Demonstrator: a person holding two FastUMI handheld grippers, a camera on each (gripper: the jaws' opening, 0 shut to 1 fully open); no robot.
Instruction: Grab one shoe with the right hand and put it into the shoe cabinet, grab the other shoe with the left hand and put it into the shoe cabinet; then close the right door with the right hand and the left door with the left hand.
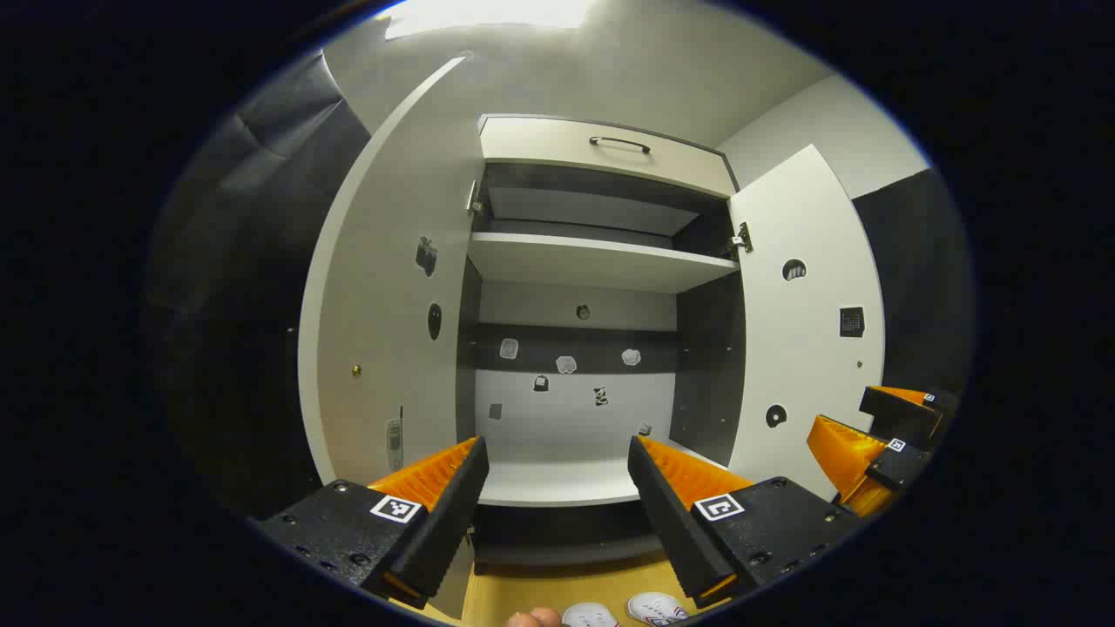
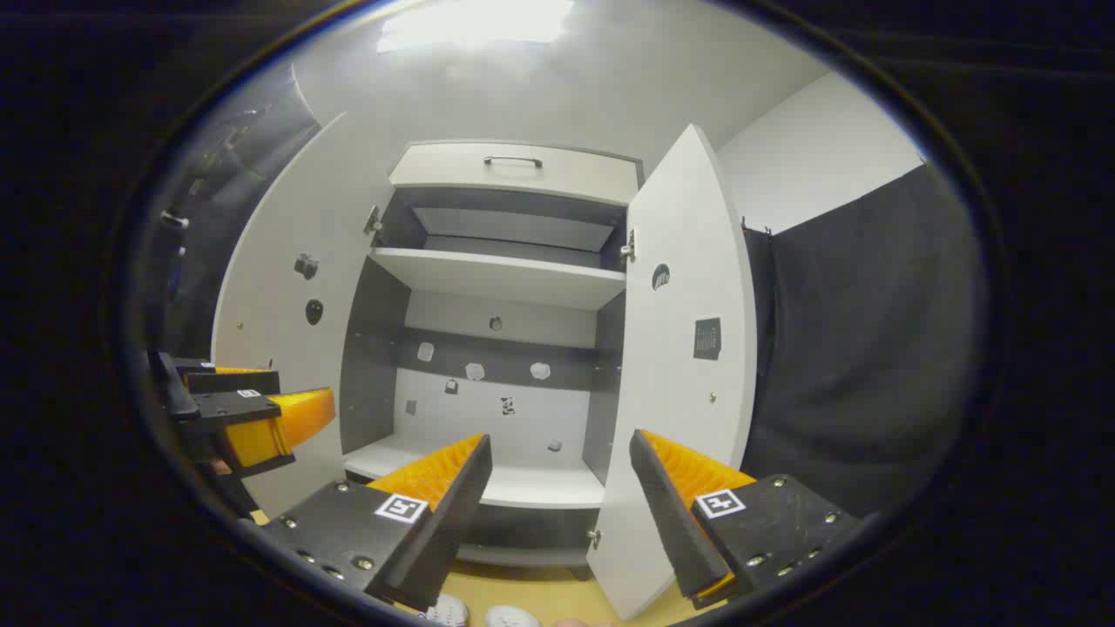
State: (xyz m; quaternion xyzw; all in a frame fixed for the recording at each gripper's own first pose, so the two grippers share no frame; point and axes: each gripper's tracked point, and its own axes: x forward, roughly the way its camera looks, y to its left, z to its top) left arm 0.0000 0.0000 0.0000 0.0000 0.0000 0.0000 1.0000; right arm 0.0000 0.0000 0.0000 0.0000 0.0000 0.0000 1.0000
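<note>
The left gripper (image 1: 557, 488) hangs in front of the shoe cabinet (image 1: 601, 152) with its jaws spread wide and nothing between them. The right gripper (image 2: 562, 488) is likewise parted and empty; it also shows at the right edge of the left gripper view, just beside the right door (image 1: 806, 348).

The cabinet stands open. The left door (image 1: 383, 348) is swung out wide, the right door swung out toward the grippers. Inside, the upper shelf (image 1: 601, 261) and the bottom shelf (image 1: 557, 479) both look bare, so I judge neither shoe has gone in yet.

The two shoes (image 1: 623, 611) sit on the floor (image 1: 523, 592) at the very bottom edge of both views, just below the grippers and in front of the cabinet; only their pale toes are visible. A fingertip (image 1: 533, 618) shows just beside them.

The risks, as I judge them:
- The shoes lie close together, so a wide-open gripper coming down could catch or knock both.
- The right door stands near the right gripper, and a careless swing with a shoe could bump it partly closed.
- The shoes are nearly out of sight, so an ill-aimed grasp could pinch only a toe and drop the shoe.
</note>
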